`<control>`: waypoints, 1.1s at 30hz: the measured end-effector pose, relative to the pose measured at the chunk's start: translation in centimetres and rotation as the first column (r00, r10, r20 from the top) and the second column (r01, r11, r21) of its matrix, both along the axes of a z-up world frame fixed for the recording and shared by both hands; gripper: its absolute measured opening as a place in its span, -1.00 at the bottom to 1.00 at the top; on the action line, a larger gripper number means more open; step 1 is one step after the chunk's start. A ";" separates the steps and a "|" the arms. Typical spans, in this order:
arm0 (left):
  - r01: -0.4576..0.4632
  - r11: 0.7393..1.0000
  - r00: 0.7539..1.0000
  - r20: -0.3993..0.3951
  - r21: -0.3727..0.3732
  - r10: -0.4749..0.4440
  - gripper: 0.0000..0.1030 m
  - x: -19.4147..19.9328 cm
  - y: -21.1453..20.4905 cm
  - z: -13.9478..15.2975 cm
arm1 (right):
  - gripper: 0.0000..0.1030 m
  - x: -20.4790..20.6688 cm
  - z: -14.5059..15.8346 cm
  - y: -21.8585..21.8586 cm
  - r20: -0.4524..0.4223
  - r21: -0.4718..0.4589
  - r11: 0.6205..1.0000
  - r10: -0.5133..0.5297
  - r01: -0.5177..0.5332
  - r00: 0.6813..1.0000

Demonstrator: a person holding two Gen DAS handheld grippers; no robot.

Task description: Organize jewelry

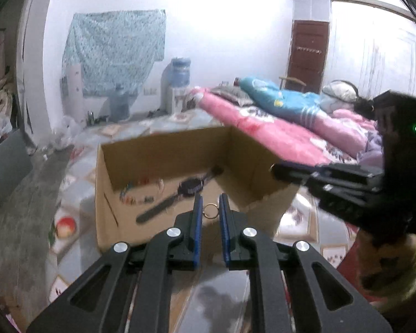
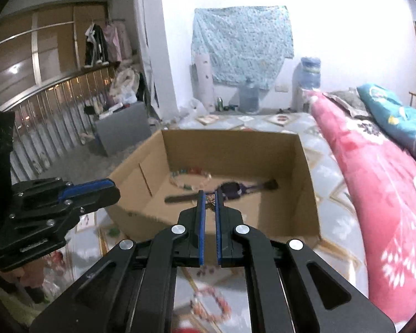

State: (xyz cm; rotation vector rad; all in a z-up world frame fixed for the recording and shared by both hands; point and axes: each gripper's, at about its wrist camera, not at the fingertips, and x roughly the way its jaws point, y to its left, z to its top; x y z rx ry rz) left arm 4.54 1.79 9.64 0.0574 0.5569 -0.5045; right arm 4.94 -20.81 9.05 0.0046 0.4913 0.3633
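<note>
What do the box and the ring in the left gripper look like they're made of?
Box: plain brown corrugated cardboard, matte, with raw cut edges and fold creases. Ring pinched in the left gripper: thin metal by its look, gold-toned with a slight shine; blur leaves the exact metal open.

Patterned floor carries 1 cardboard box and a bead bracelet.

The cardboard box stands open-topped with nothing over it — its walls fence the sides, a beaded bracelet and a wristwatch take the floor's middle, bare near its corners.
</note>
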 end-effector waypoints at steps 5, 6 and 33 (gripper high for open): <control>-0.066 0.998 0.997 -0.037 0.007 0.066 -0.78 4.1 0.1 0.2 | -0.91 4.2 -0.7 0.1 -0.061 0.012 1.000 -0.023 0.023 0.998; -0.074 0.997 0.996 -0.050 0.006 0.074 -0.78 5.0 0.2 0.0 | -0.91 5.4 -1.1 0.1 -0.080 0.003 0.999 -0.041 0.041 0.996; -0.205 0.977 0.978 -0.036 0.054 0.207 0.46 5.1 1.0 -0.7 | 0.21 2.8 0.8 -2.4 -0.040 0.121 0.990 -0.070 0.075 0.997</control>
